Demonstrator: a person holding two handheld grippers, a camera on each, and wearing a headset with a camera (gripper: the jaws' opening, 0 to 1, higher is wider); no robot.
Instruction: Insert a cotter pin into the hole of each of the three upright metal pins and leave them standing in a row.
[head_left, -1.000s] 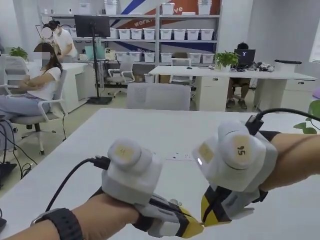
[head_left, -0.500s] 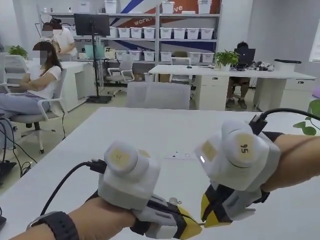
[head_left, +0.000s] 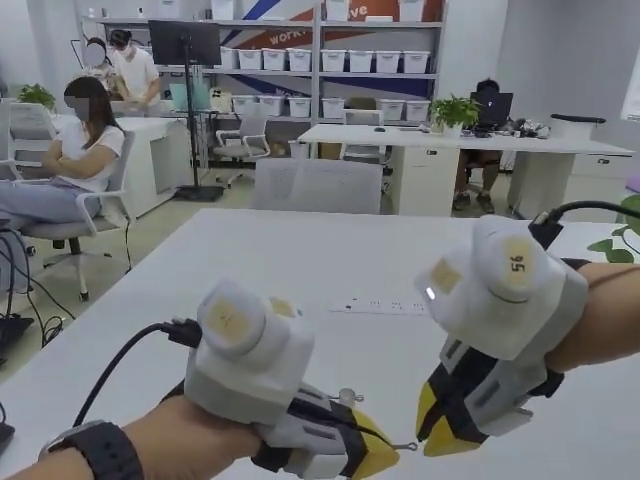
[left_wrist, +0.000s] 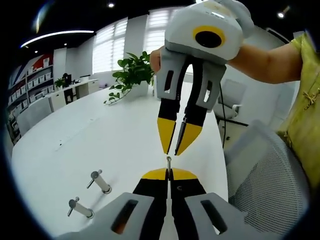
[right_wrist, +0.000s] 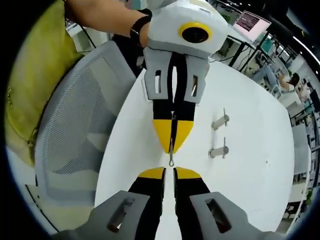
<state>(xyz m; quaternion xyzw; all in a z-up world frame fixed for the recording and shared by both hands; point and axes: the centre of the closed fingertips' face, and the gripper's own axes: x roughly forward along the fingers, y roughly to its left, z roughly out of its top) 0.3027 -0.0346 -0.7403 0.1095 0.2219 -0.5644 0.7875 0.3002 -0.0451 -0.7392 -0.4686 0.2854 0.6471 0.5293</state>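
Observation:
My left gripper (left_wrist: 169, 172) is shut on a thin cotter pin (left_wrist: 168, 161), whose looped end (right_wrist: 171, 161) sticks out past the yellow jaw tips. Tip to tip with it, my right gripper (left_wrist: 174, 148) has its jaws a narrow gap apart with nothing between them, just short of the loop. In the head view the left gripper (head_left: 378, 460) is low in the middle with the cotter pin (head_left: 403, 447) pointing at the right gripper (head_left: 440, 432). Two metal pins (right_wrist: 220, 120) (right_wrist: 218, 150) stand on the white table, each with a cotter pin through it.
The white table (head_left: 330, 260) reaches far ahead, with a flat power strip (head_left: 380, 305) on it. A grey mesh chair (right_wrist: 75, 130) is at the near edge. A potted plant (left_wrist: 132, 75) stands at the table's far end. People sit at desks in the background.
The right gripper has drawn back to the right from the left gripper's tip, so a small gap now shows between them. The cotter pin stays in the left jaws.

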